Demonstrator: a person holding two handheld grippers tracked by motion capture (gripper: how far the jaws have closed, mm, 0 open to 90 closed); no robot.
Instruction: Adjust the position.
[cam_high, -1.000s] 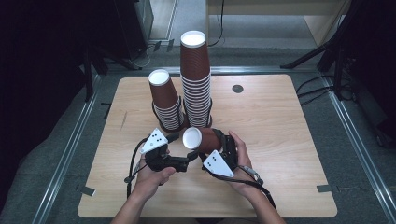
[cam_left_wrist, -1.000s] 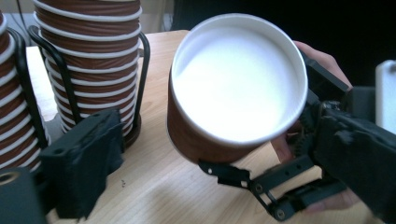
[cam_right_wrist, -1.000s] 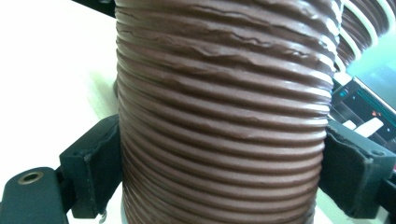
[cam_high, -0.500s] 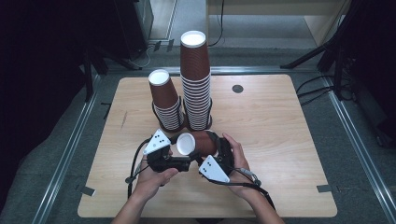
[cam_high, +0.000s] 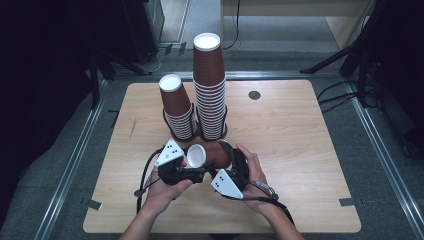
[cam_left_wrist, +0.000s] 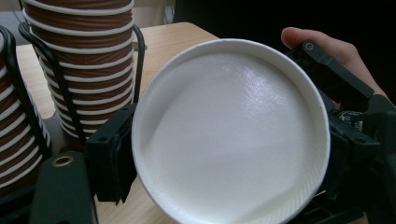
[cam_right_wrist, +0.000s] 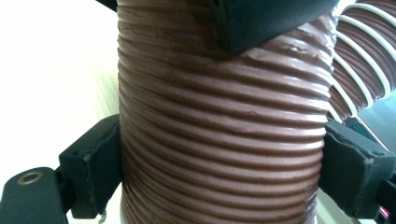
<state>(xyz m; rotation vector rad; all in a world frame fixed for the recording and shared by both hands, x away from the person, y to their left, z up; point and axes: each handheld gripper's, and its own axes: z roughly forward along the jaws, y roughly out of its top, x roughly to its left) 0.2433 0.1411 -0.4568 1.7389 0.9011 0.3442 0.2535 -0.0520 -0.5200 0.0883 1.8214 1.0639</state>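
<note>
A brown ribbed paper cup (cam_high: 216, 154) lies on its side above the table's front middle, its white base (cam_high: 196, 155) turned to the left. My left gripper (cam_high: 194, 165) has just been closing its jaws, and they now press on the cup's base end (cam_left_wrist: 229, 135). One black pad (cam_left_wrist: 112, 158) sits against the base rim. My right gripper (cam_high: 226, 156) is shut on the cup's ribbed wall (cam_right_wrist: 219, 140), a pad on each side. The left gripper's jaw (cam_right_wrist: 261, 18) shows above it.
Two stacks of upturned brown cups stand in black wire holders behind the hands: a tall stack (cam_high: 209, 85) and a shorter, leaning stack (cam_high: 177, 107). The wooden table (cam_high: 300, 130) has a small dark disc (cam_high: 254, 94) at the back right. Cables trail from both grippers.
The right gripper has swung the cup's white base leftward, between the left gripper's jaws. The left jaws have closed on that end. Both hands have hardly shifted.
</note>
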